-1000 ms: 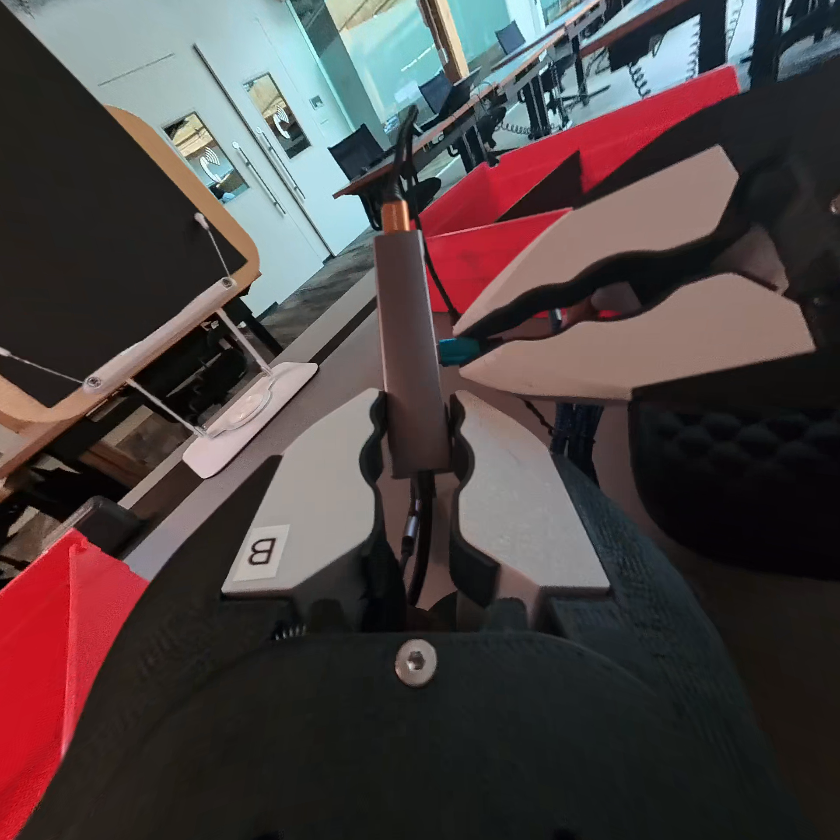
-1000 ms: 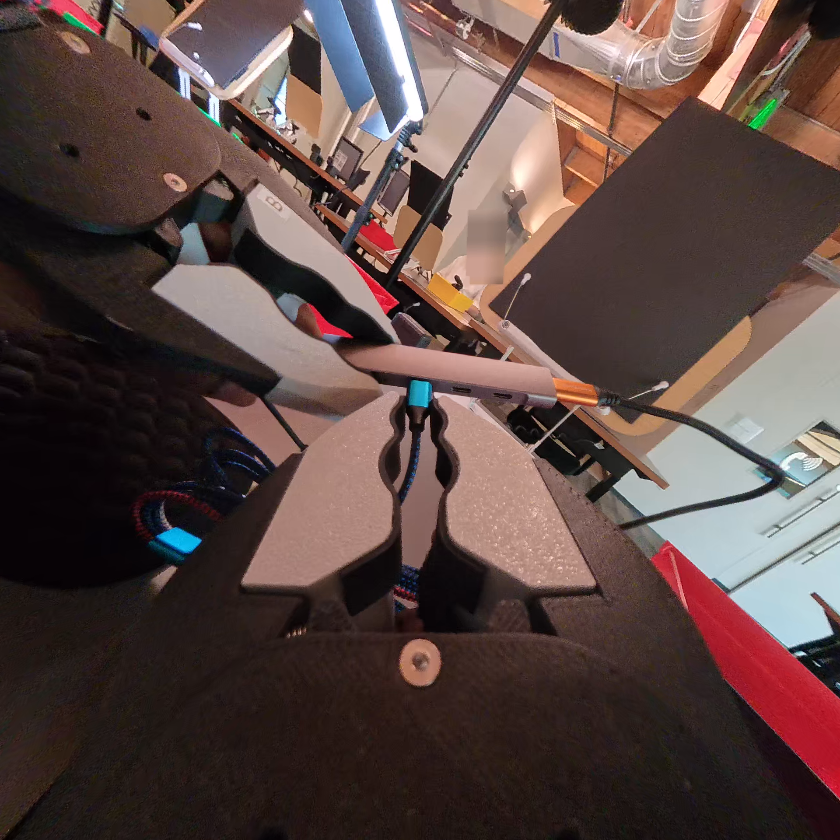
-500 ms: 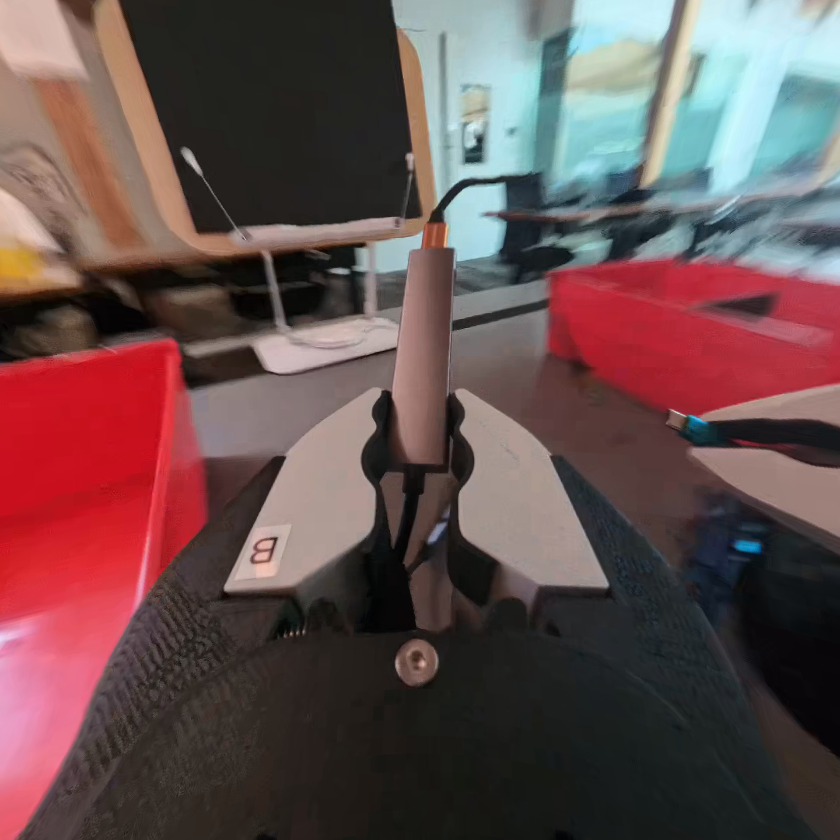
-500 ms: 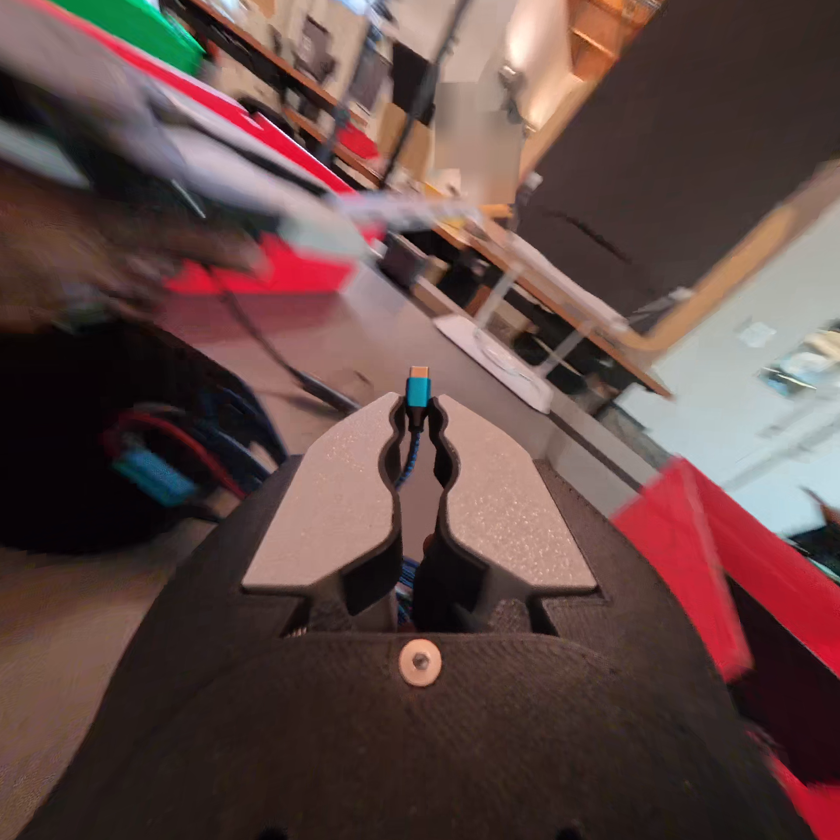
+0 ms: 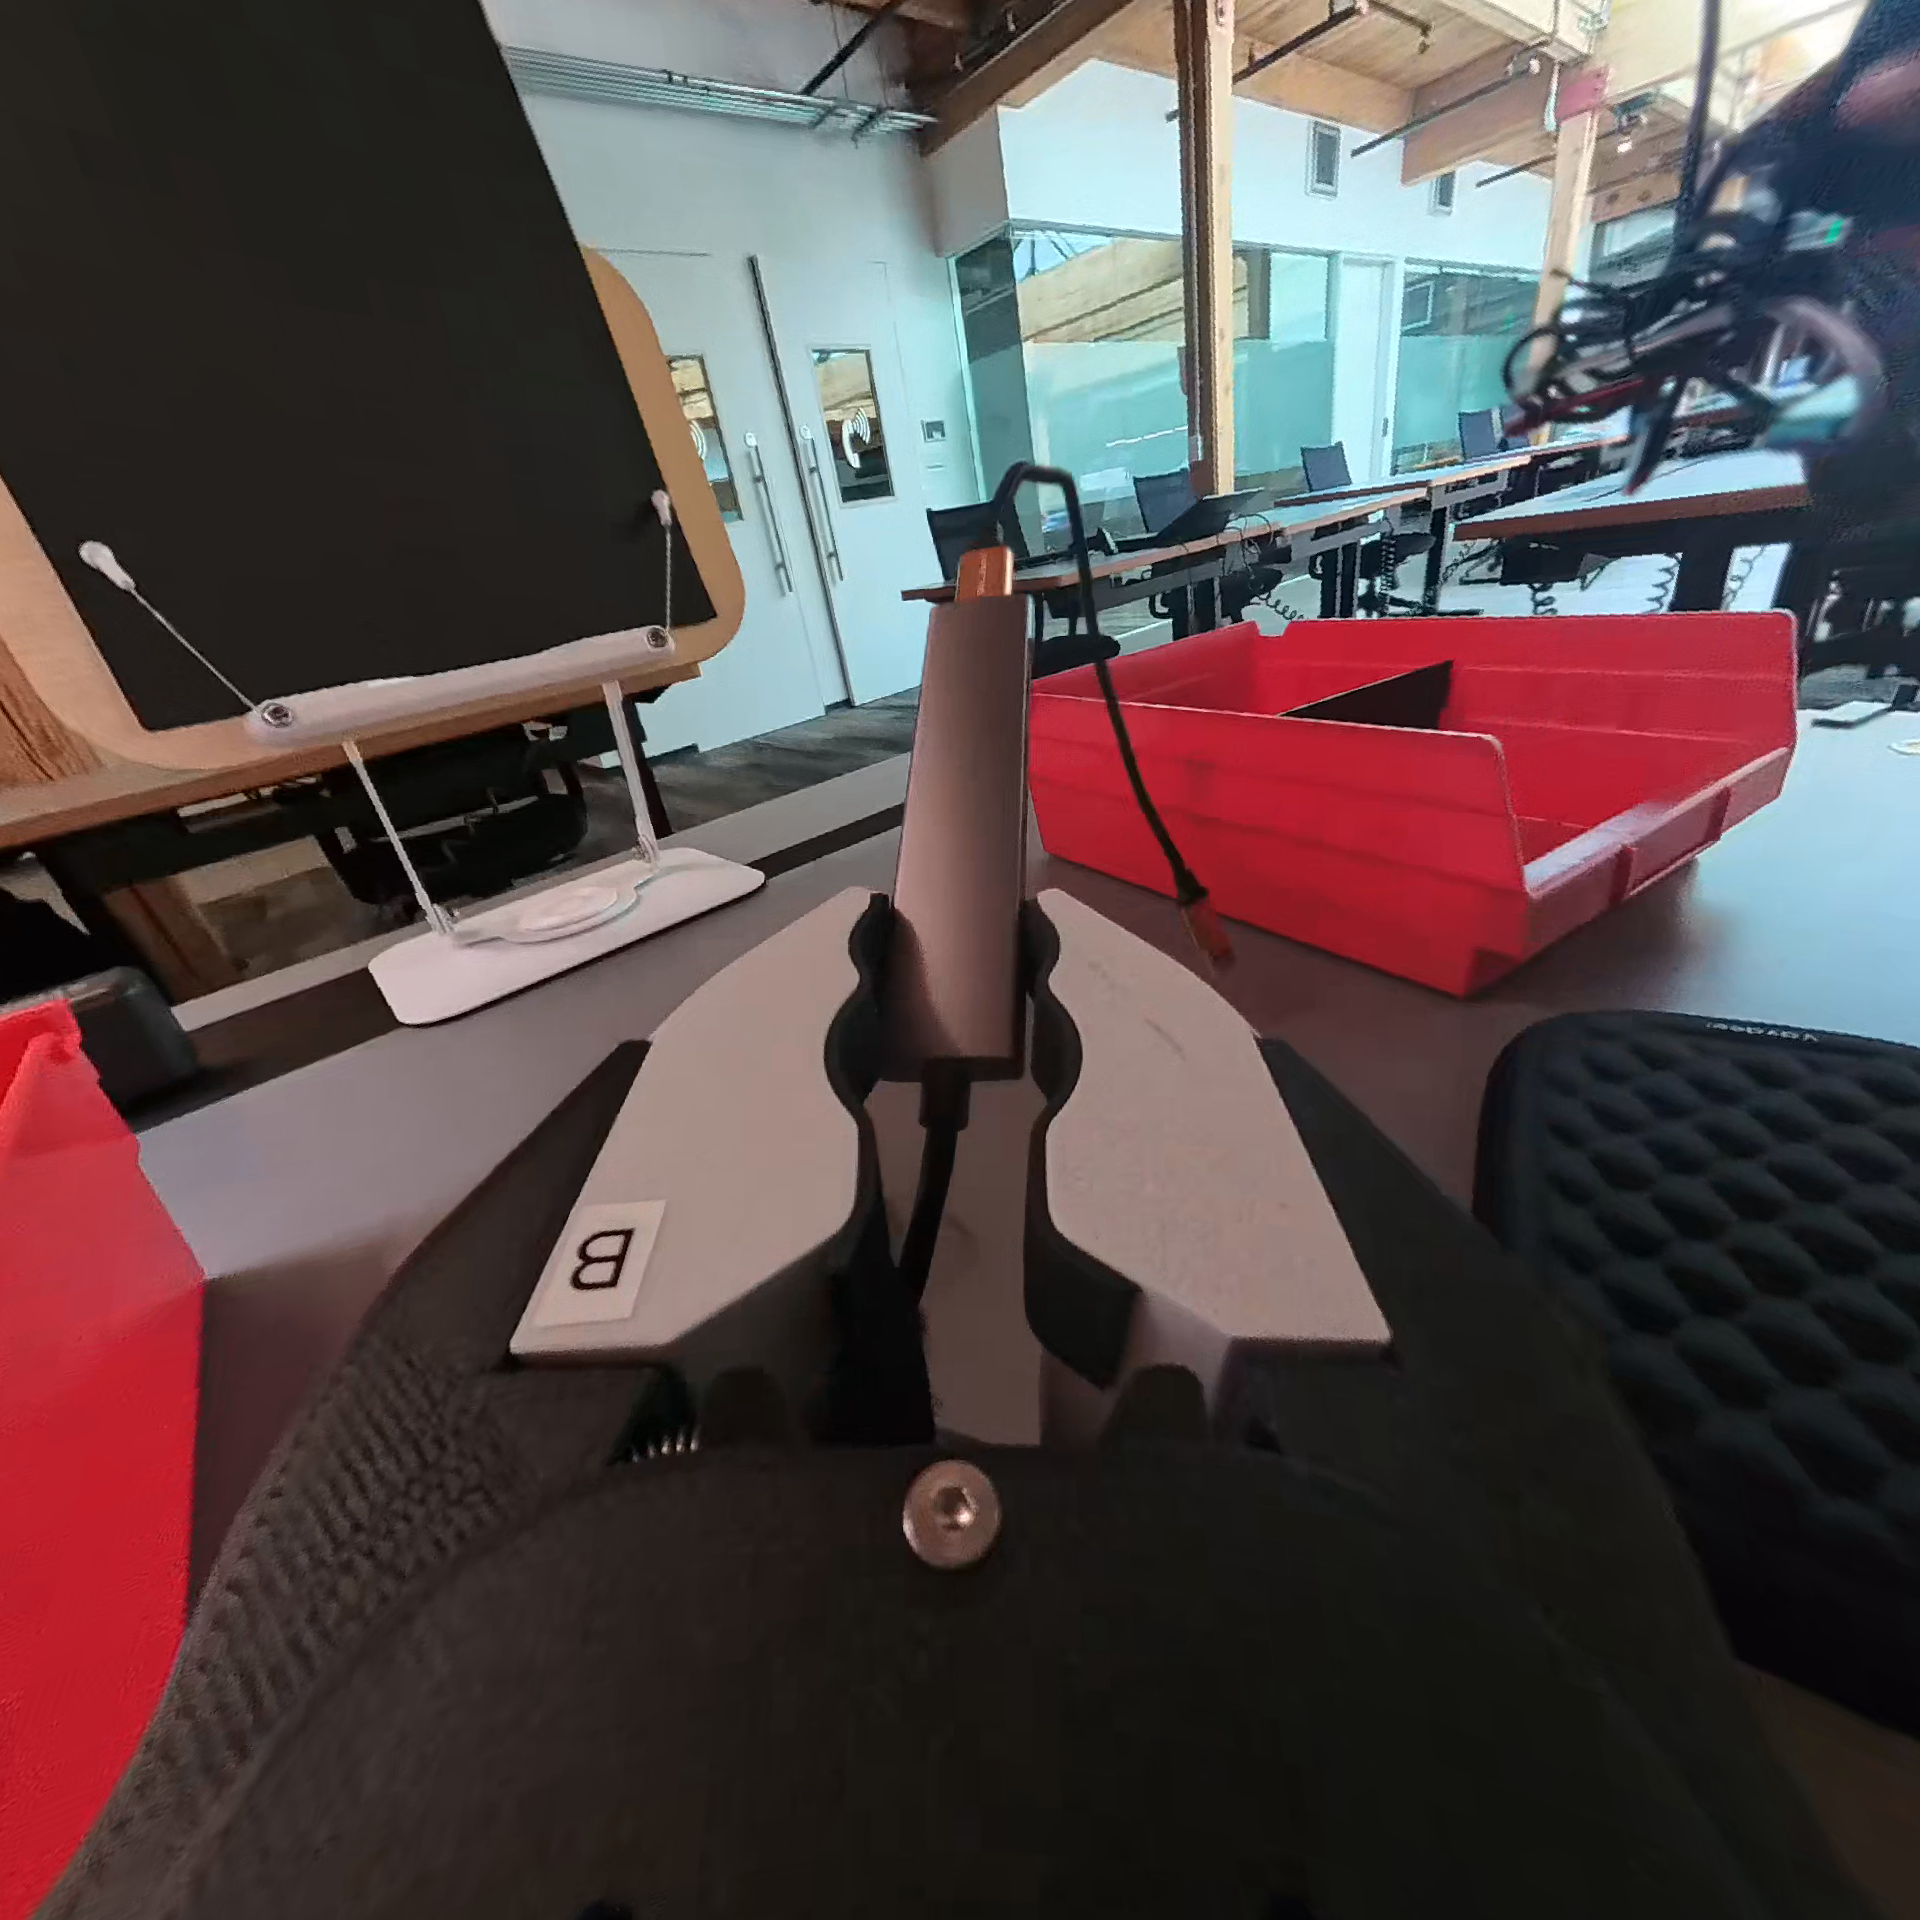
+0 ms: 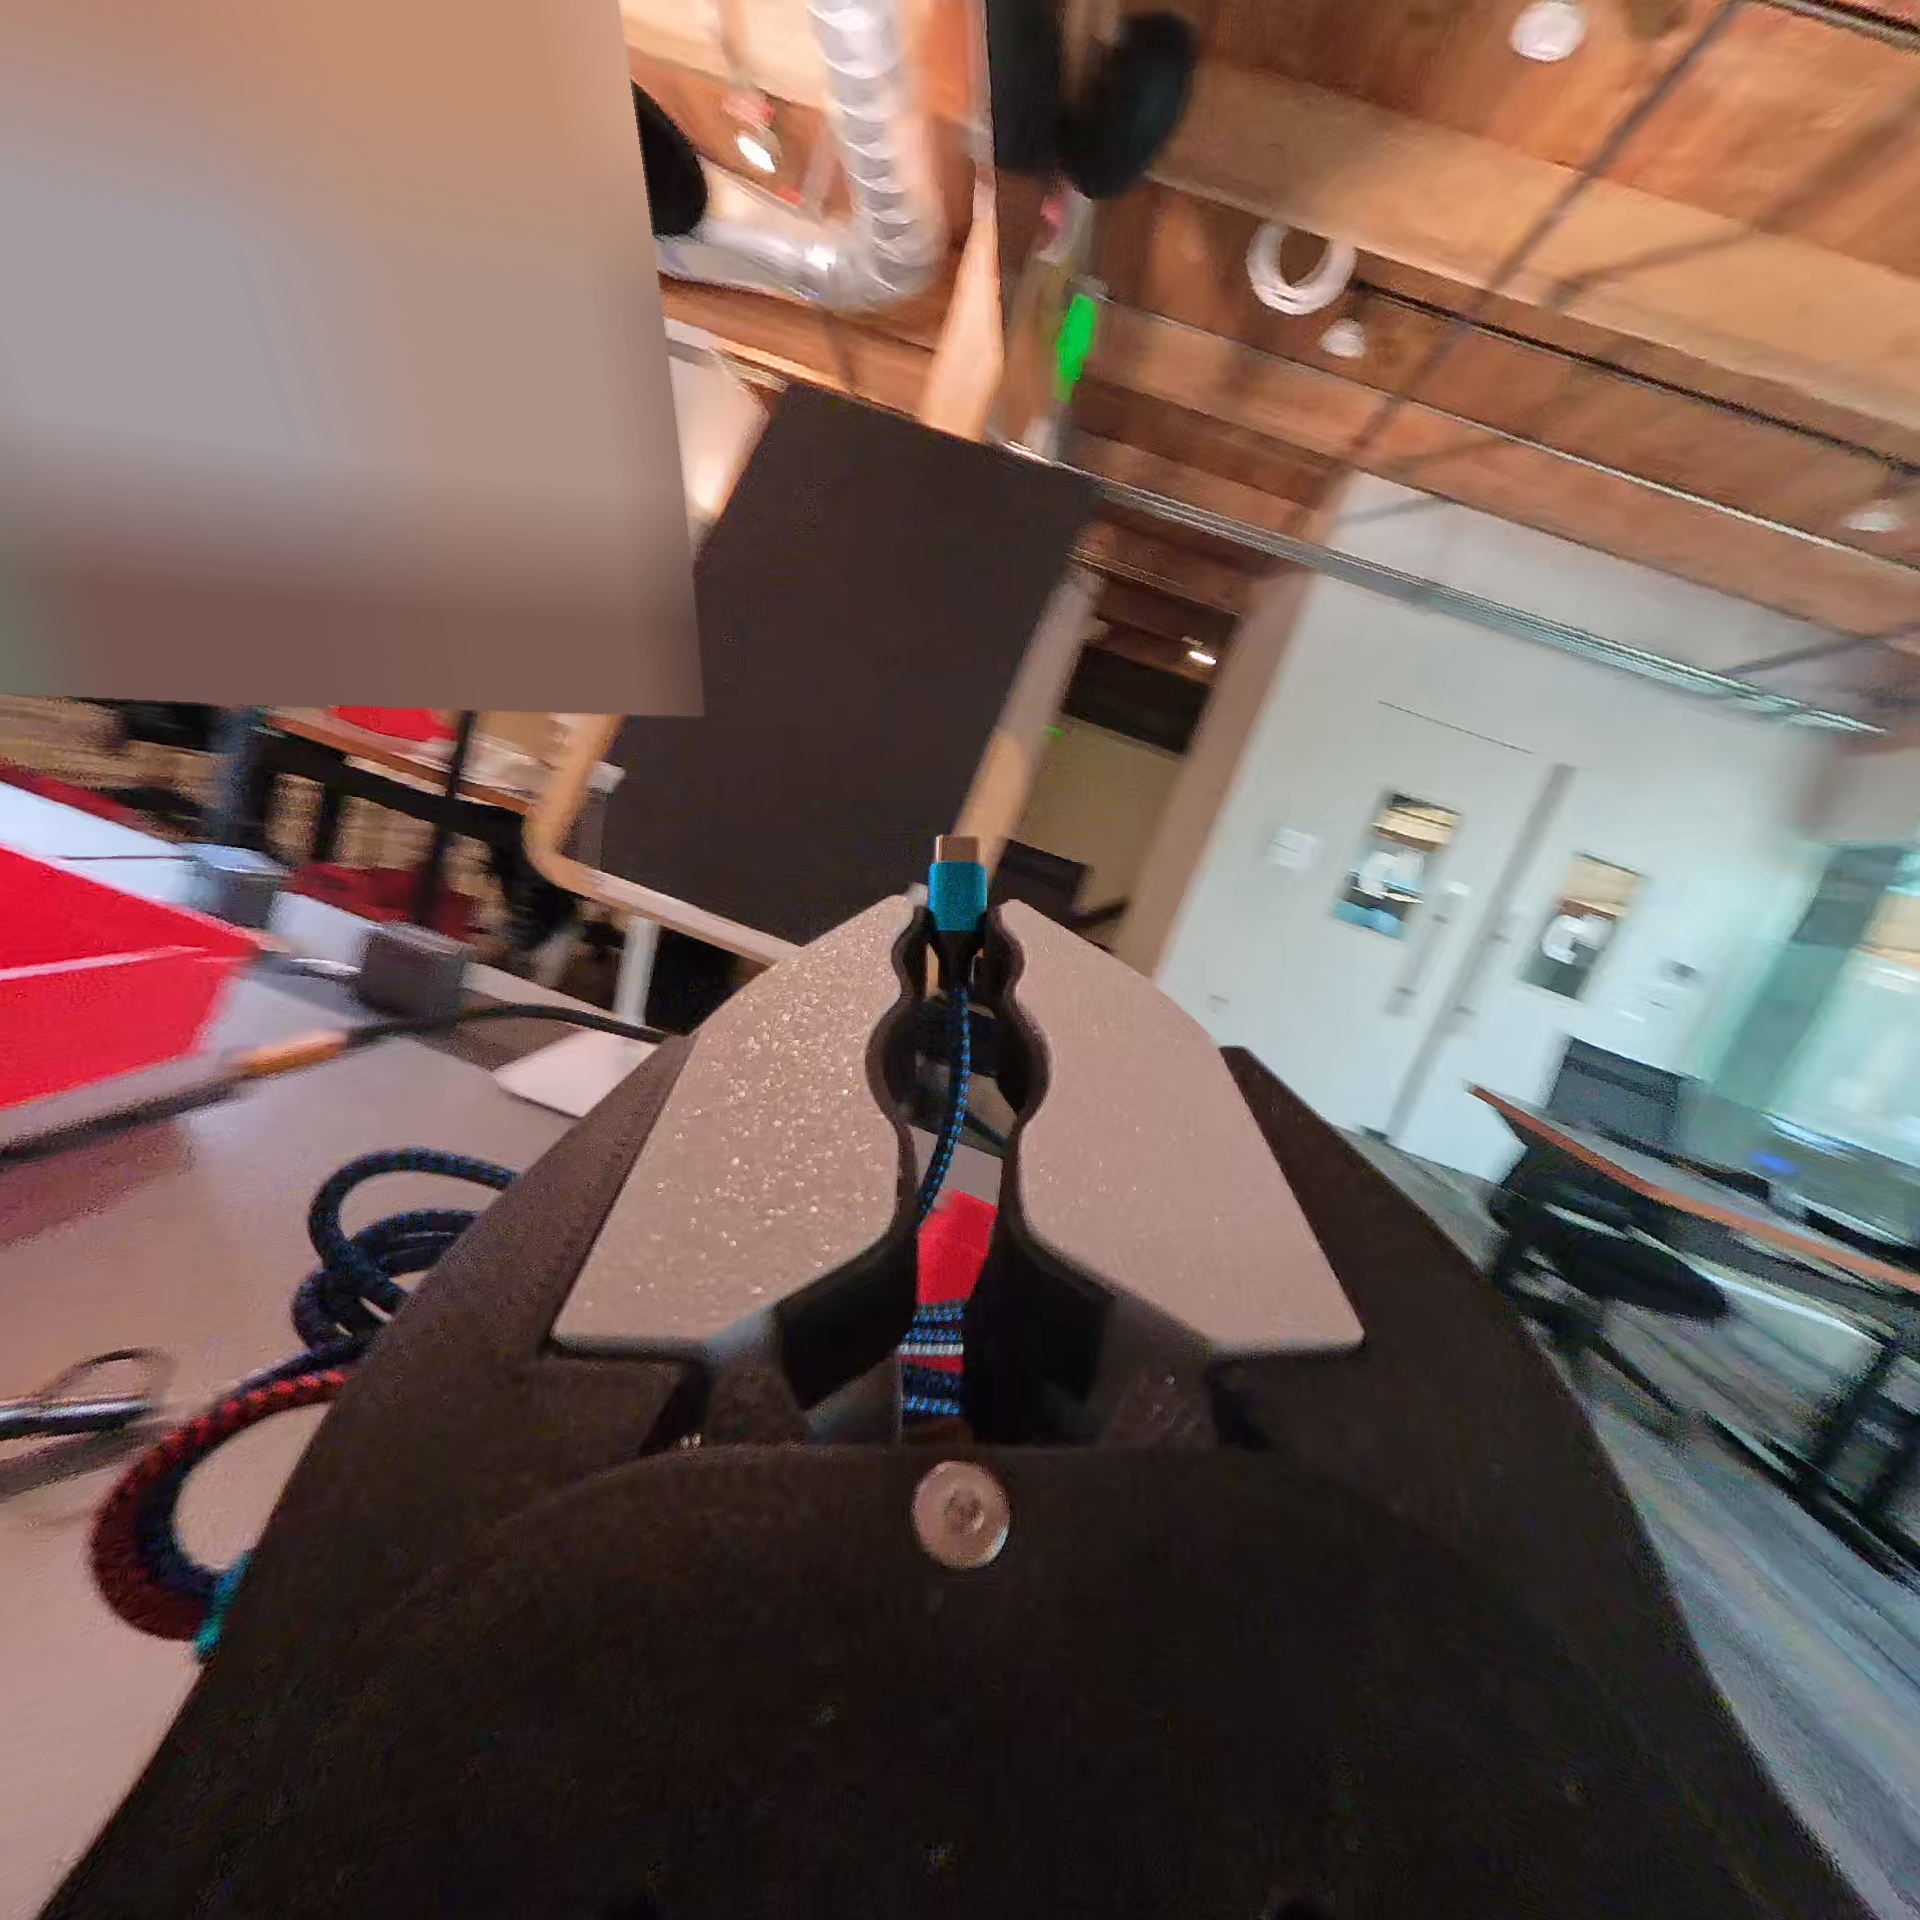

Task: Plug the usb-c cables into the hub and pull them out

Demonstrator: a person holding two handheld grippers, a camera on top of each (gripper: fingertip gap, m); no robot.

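My left gripper (image 5: 951, 961) pinches the hub (image 5: 961, 821) upright over the table | right gripper (image 6: 958, 914) clamps the blue cable plug (image 6: 956, 896), unplugged, held clear | judged: pull-out done, remaining cables unclear

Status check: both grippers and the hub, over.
Left gripper shut on hub, held upright. Right gripper shut on blue cable plug, unplugged, clear of hub. Nothing blocking in view.

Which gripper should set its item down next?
Likely right: the right gripper holds the blue usb-c cable with its plug bare and unplugged, free to put aside. The left gripper grips the hub.
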